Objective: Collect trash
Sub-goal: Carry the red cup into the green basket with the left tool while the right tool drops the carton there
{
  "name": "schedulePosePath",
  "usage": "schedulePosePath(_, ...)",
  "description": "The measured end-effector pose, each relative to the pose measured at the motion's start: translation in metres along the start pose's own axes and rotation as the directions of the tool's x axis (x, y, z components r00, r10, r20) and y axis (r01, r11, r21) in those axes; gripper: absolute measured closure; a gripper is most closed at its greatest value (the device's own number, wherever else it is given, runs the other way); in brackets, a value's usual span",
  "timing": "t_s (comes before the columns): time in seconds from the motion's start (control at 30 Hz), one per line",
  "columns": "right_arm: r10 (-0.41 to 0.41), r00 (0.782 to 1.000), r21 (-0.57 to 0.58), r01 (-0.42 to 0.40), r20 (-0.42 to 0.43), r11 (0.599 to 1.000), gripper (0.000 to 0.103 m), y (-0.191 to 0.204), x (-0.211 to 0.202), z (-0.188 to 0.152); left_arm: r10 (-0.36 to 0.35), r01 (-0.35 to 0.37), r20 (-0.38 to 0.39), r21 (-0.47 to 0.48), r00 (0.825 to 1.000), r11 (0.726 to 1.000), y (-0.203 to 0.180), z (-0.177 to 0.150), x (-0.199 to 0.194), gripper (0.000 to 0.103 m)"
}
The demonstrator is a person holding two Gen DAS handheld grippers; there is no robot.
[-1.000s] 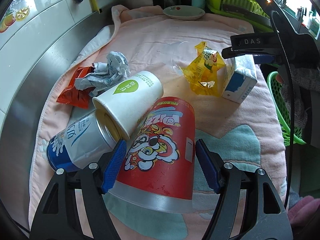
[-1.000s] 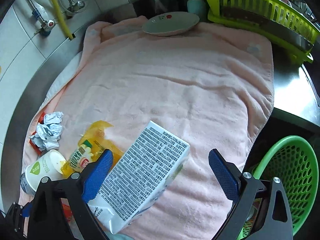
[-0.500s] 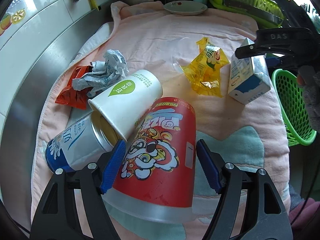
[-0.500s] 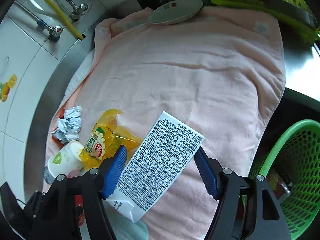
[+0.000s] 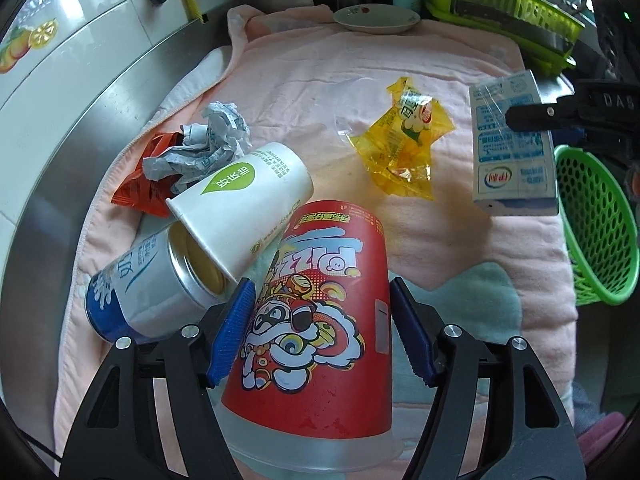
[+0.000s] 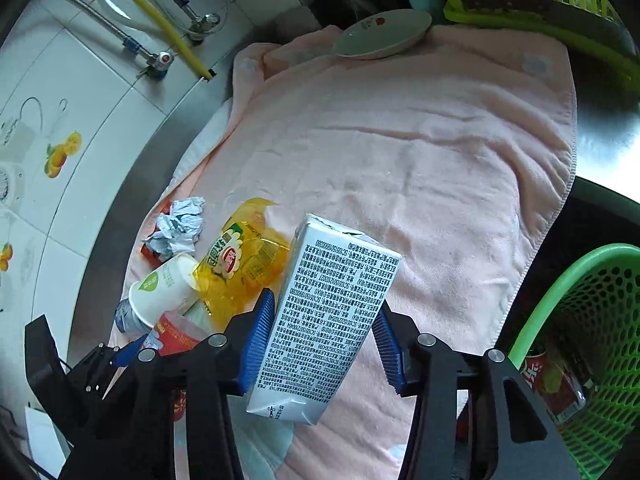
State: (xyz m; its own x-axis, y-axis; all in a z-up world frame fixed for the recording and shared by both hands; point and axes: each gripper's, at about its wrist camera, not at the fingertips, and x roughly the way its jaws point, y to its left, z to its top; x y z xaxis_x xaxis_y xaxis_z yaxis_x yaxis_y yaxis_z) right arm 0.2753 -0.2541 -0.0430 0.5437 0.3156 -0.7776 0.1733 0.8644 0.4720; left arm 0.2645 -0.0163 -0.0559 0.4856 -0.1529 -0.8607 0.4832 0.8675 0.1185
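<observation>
My right gripper [image 6: 320, 344] is shut on a white milk carton [image 6: 324, 320] and holds it lifted above the pink towel [image 6: 400, 140]; the carton also shows in the left wrist view [image 5: 512, 148]. My left gripper [image 5: 320, 332] straddles a red snack cup [image 5: 316, 316] lying on its side, blue pads at its sides. A white paper cup [image 5: 244, 196], a blue and silver can [image 5: 144, 288], crumpled paper [image 5: 204, 148], a red wrapper [image 5: 144, 184] and a yellow wrapper [image 5: 404, 140] lie on the towel.
A green basket [image 6: 576, 344] with some trash inside sits off the towel's right edge. A plate [image 5: 376, 18] and a lime dish rack [image 5: 500, 4] stand at the back. A steel counter rim and tiled wall run along the left.
My right gripper has closed on the milk carton and raised it off the towel. My left gripper has edged further around the red cup.
</observation>
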Motion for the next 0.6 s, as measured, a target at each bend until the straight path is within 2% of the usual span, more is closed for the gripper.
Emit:
schedulePosePath(0.3,0.029,0.999,-0.075,-0.027,0.036,0.997,0.059,-0.005,-0.034,-0.015,-0.040,0.044,0.043,-0.103,0.998,0.994,-0.001,-0.007,-0.019,0.036)
schedulePosePath(0.6,0.022,0.999,-0.144,-0.015,0.046,0.989,0.059,-0.031,-0.070,-0.031,-0.104,0.115,0.103,-0.113,0.989,0.987,-0.033,-0.005,-0.046,0.036)
